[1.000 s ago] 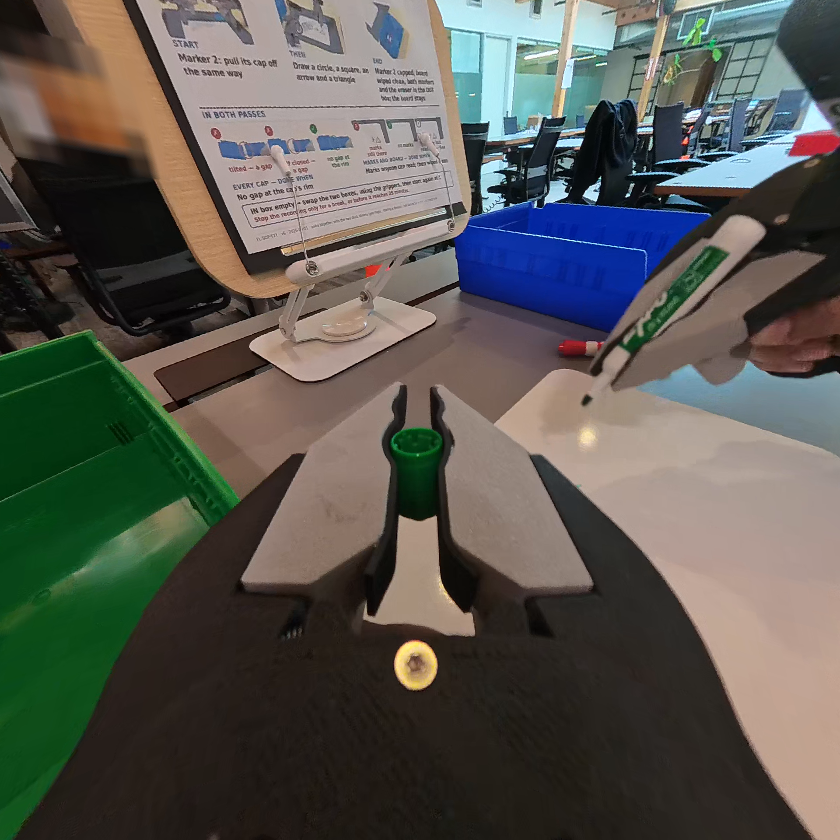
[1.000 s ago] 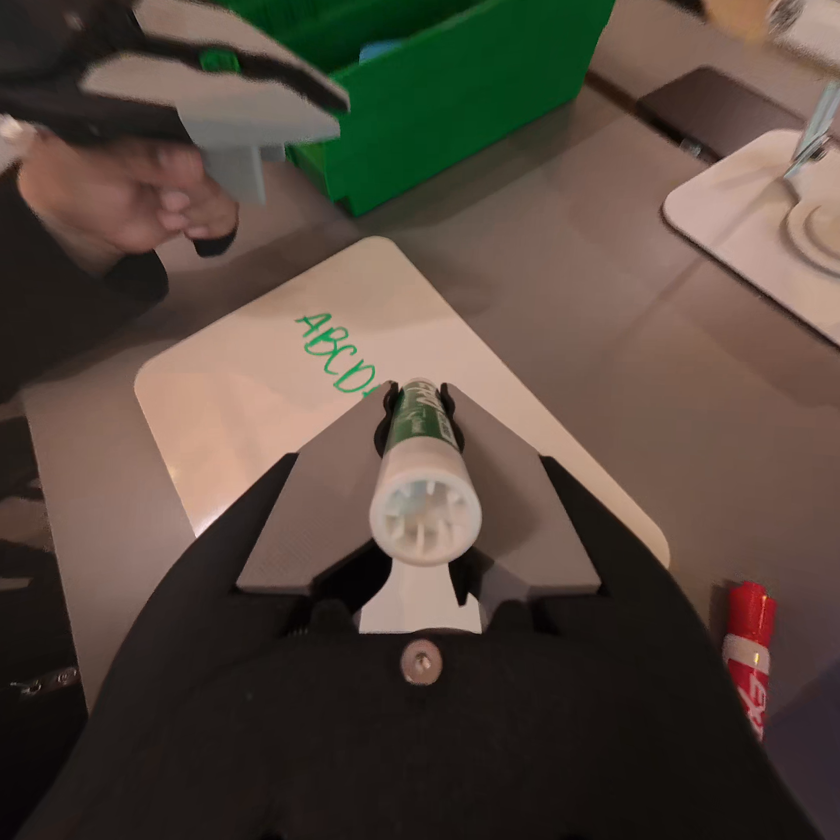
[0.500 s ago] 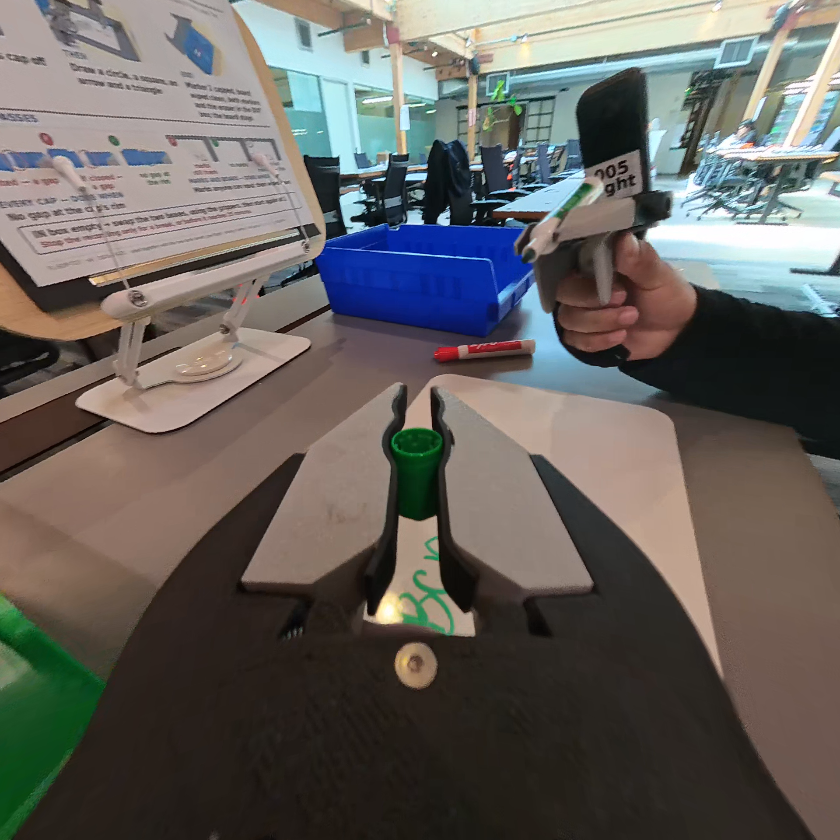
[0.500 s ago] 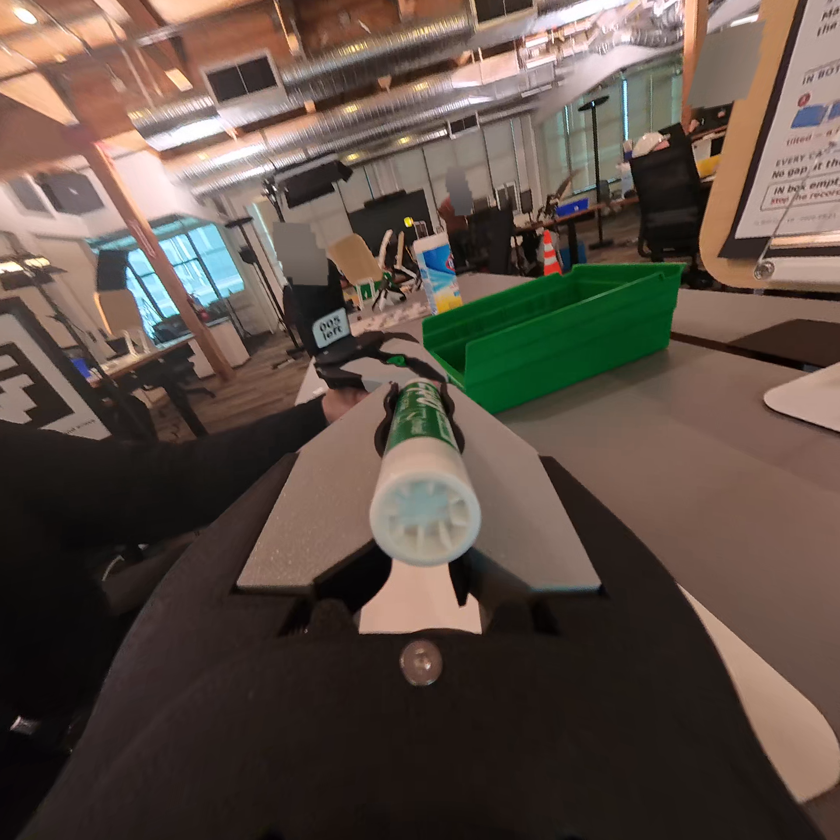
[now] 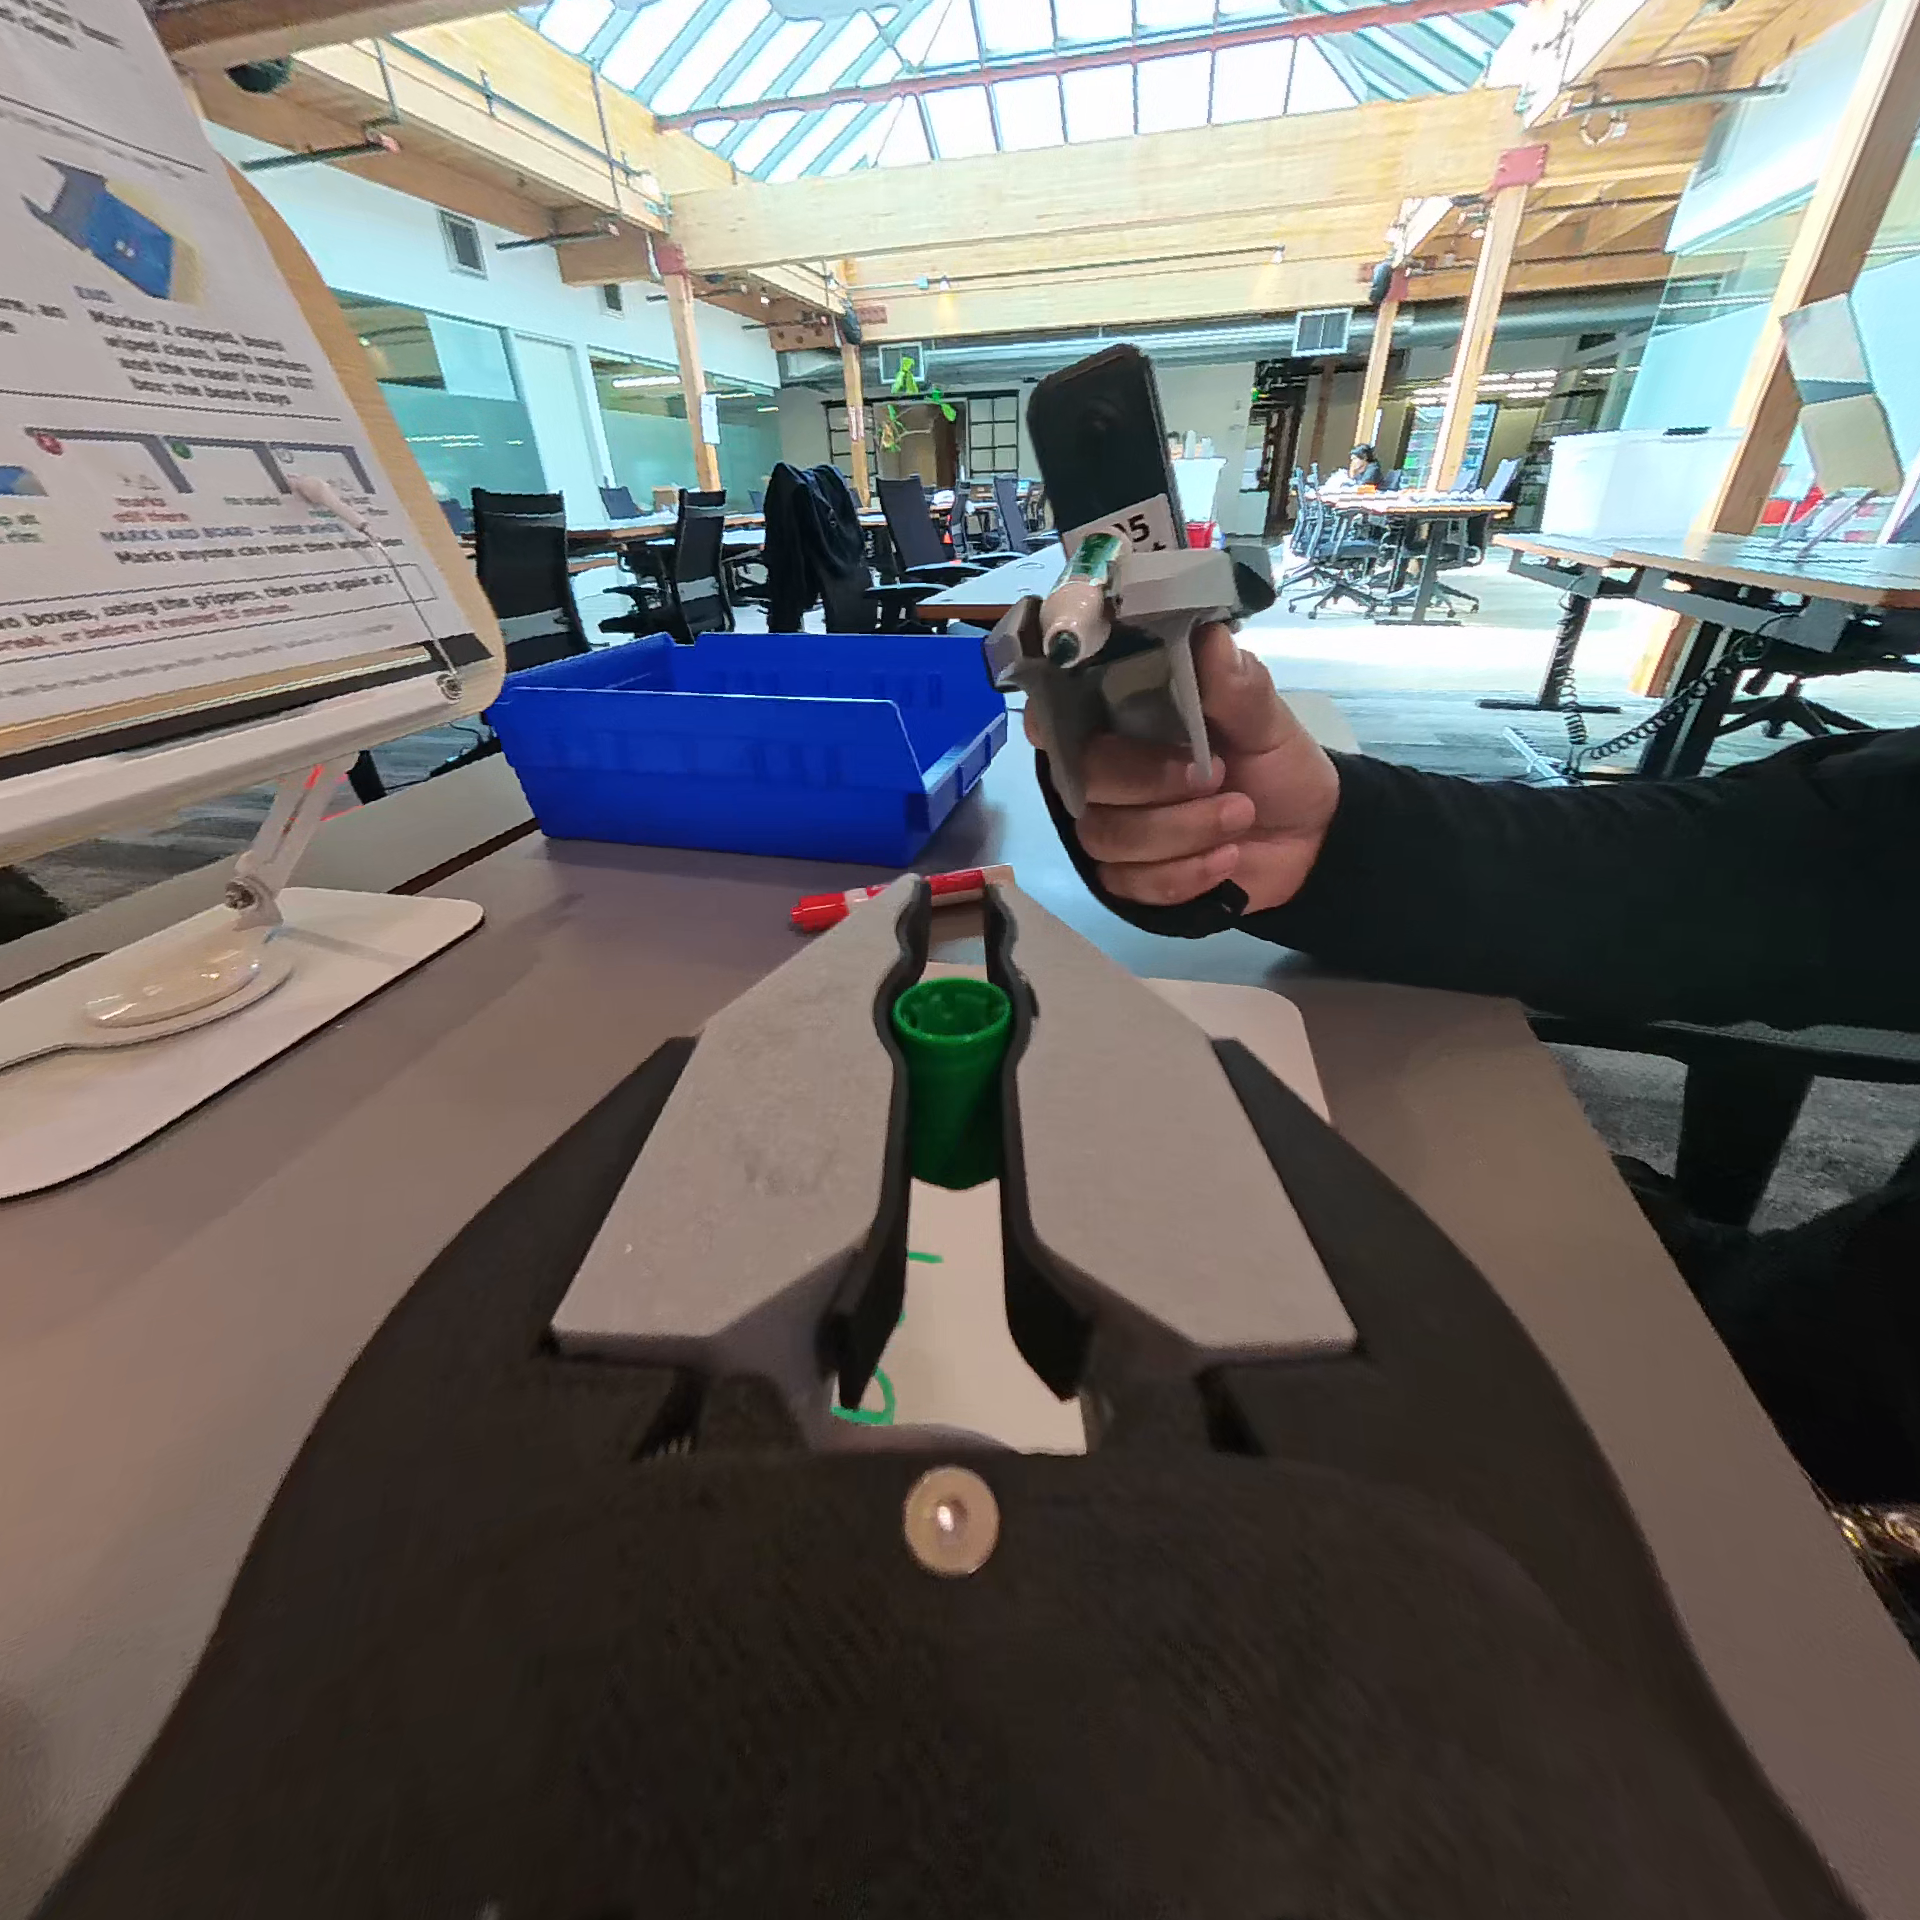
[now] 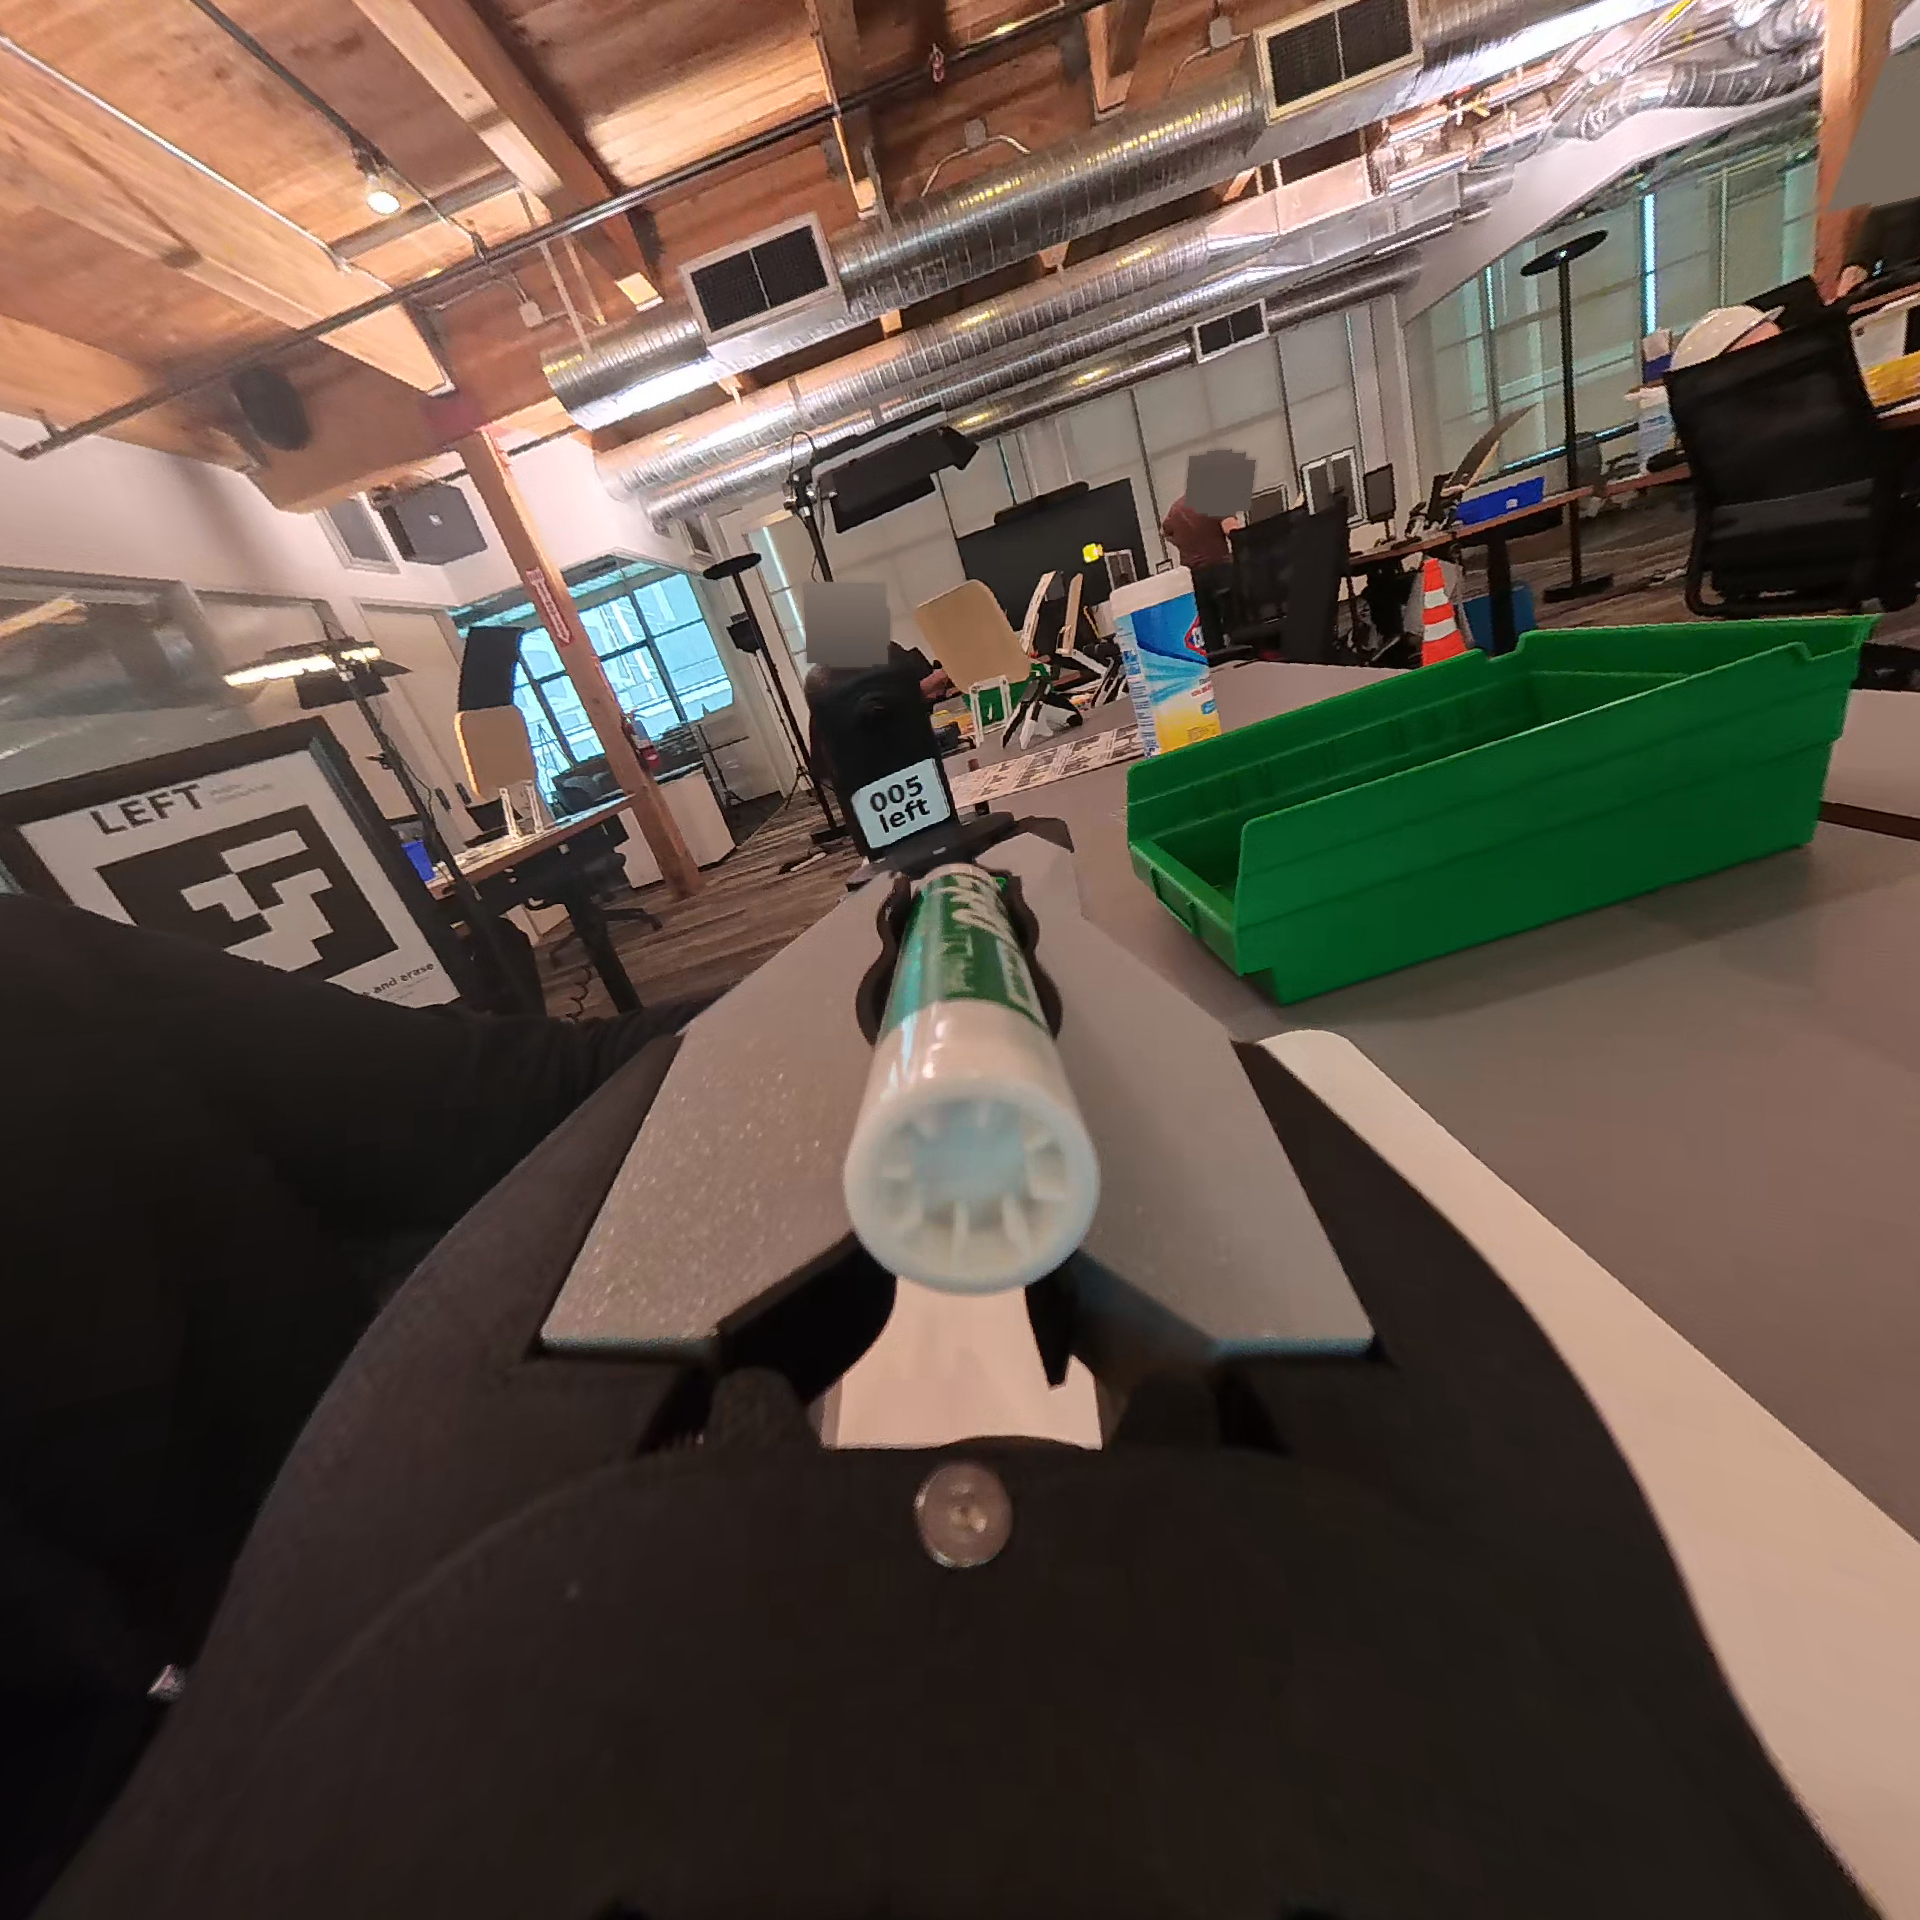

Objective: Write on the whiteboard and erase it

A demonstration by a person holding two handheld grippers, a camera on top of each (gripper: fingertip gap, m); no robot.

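Observation:
My left gripper (image 5: 954, 935) is shut on a green marker cap (image 5: 951, 1081), open end facing forward. My right gripper (image 6: 961, 904) is shut on a white and green marker (image 6: 961, 1049), its butt end toward the camera. In the left wrist view the right gripper (image 5: 1039, 644) is raised above the table and points the uncapped marker (image 5: 1081, 603) back at the cap. In the right wrist view the left gripper (image 6: 940, 842) sits just beyond the marker's front. The whiteboard (image 5: 961, 1320) lies flat below with green marks on it; it also shows in the right wrist view (image 6: 1558, 1299).
A blue bin (image 5: 748, 743) stands at the back, a red marker (image 5: 883, 899) lies in front of it. A green bin (image 6: 1496, 790) stands on the left side. An instruction sheet on a white stand (image 5: 187, 644) is at the back left. A wipes tub (image 6: 1164, 665) stands behind. Tip to tip, the grippers are about 7 cm apart.
The right gripper lifted the marker off the whiteboard and turned it level toward the left gripper. The left gripper turned right to face it; both have drawn nearer in line.

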